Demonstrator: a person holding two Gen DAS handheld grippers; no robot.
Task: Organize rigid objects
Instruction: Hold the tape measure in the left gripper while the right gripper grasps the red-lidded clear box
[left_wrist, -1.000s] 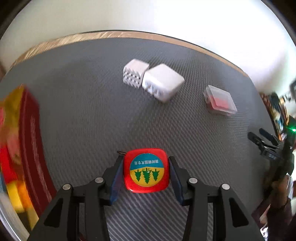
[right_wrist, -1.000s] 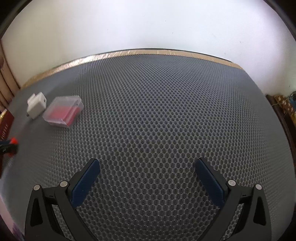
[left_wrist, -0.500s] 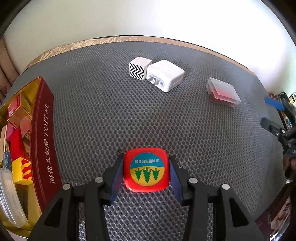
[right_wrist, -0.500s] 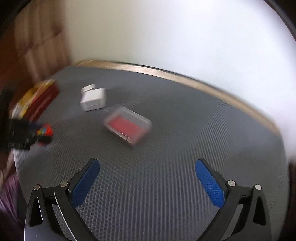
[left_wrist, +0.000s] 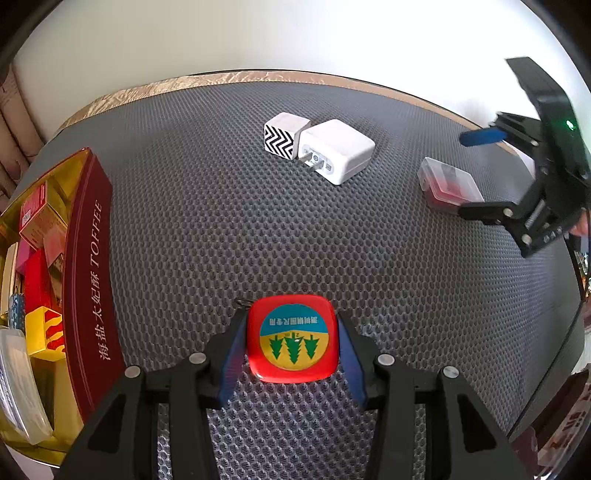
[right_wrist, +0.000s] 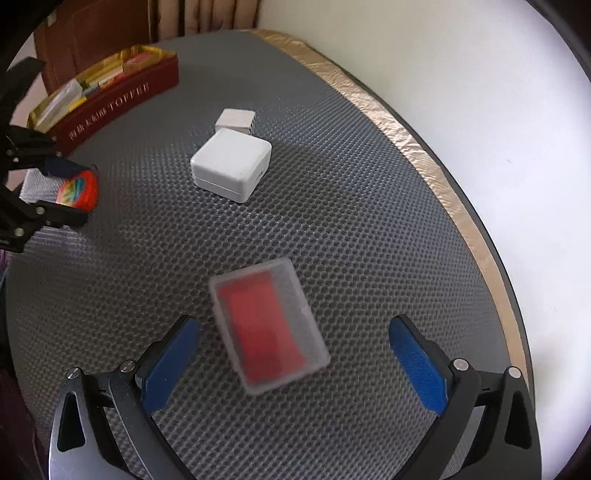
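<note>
Gripping the red tape measure (left_wrist: 292, 341), the left gripper (left_wrist: 291, 350) hung beside the toffee tin (left_wrist: 86, 280).

The right gripper (right_wrist: 291, 365) stood wide open over the clear case (right_wrist: 267, 325), which lay skewed; squaring the jaws to its narrow sides looked wise.

Grey honeycomb mat (left_wrist: 229, 229), white wall (left_wrist: 295, 33)

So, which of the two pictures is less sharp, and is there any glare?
Left wrist view: sharp; a small glare spot sits on the glossy red tape measure, and the fisheye bends the table edge. Right wrist view: slightly blurred, the clear case and the tin's lettering smeared; the wall is overexposed.
</note>
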